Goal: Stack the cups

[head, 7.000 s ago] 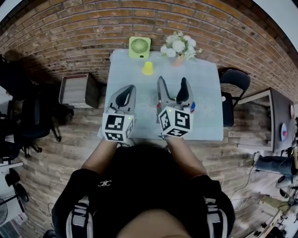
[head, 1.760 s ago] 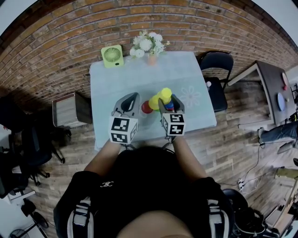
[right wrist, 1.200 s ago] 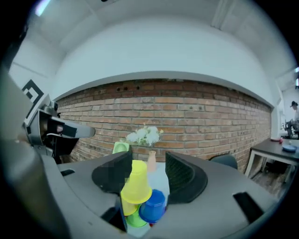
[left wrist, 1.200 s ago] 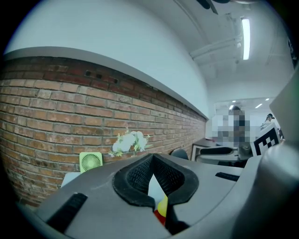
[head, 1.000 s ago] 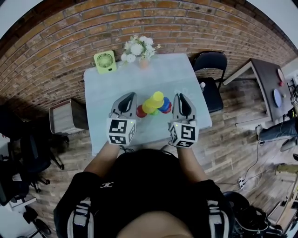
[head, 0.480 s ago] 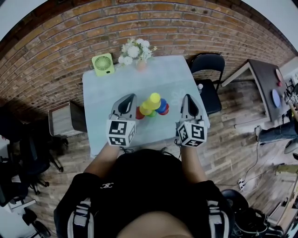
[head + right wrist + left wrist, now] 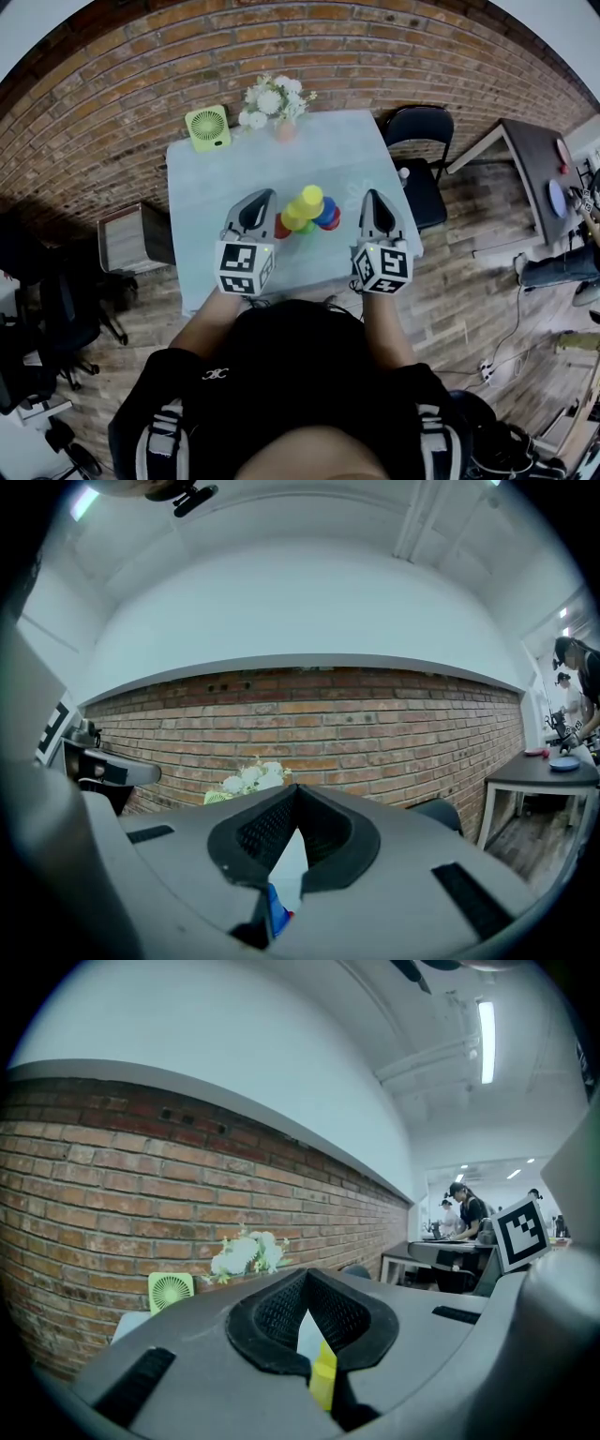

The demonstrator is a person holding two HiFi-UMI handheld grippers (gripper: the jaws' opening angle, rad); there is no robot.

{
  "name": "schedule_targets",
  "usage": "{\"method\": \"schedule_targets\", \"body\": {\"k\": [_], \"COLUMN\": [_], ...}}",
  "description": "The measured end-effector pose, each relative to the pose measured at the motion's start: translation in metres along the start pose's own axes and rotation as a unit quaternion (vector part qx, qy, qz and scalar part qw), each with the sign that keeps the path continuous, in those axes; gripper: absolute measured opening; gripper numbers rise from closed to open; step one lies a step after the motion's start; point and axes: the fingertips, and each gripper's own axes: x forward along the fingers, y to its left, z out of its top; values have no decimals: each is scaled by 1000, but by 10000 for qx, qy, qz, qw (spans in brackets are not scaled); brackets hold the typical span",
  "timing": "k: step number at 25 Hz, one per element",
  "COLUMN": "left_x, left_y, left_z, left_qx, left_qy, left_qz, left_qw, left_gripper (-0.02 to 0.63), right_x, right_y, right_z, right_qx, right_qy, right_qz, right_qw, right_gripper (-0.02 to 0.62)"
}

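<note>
Desk (image 7: 234,169) is seen carrying the cups (image 7: 306,210) toward its front, bunched in one colourful pile with yellow on top. Left claw (image 7: 262,197) and right claw (image 7: 369,196) are held either side of the pile, clear of it, both pressed together with nothing pinched. Cups are judged light, thin plastic, slick, easily toppled. They are best pinched gently at the rim wall.

The pale desk (image 7: 281,159) lies bare beyond the colourful plastic cup cluster (image 7: 305,211); a green round fan (image 7: 207,127) and white flowers (image 7: 272,98) block its far edge.
</note>
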Motion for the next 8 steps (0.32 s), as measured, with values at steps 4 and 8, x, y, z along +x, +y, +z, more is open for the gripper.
{"method": "schedule_targets", "body": {"k": [4, 8], "left_x": [0, -1], "left_y": [1, 2], "left_z": [-1, -4], "left_qx": [-5, -9], "left_qy": [12, 18], "left_qz": [-4, -23], "left_qw": [10000, 10000], "left_gripper": [-3, -3], "right_x": [1, 3], "right_y": [4, 7], "right_z": [-1, -2], "right_qx": [-3, 18], "right_qy": [14, 34], "right_qz": [44, 51], "right_qw": [10000, 10000], "right_gripper": [2, 2]}}
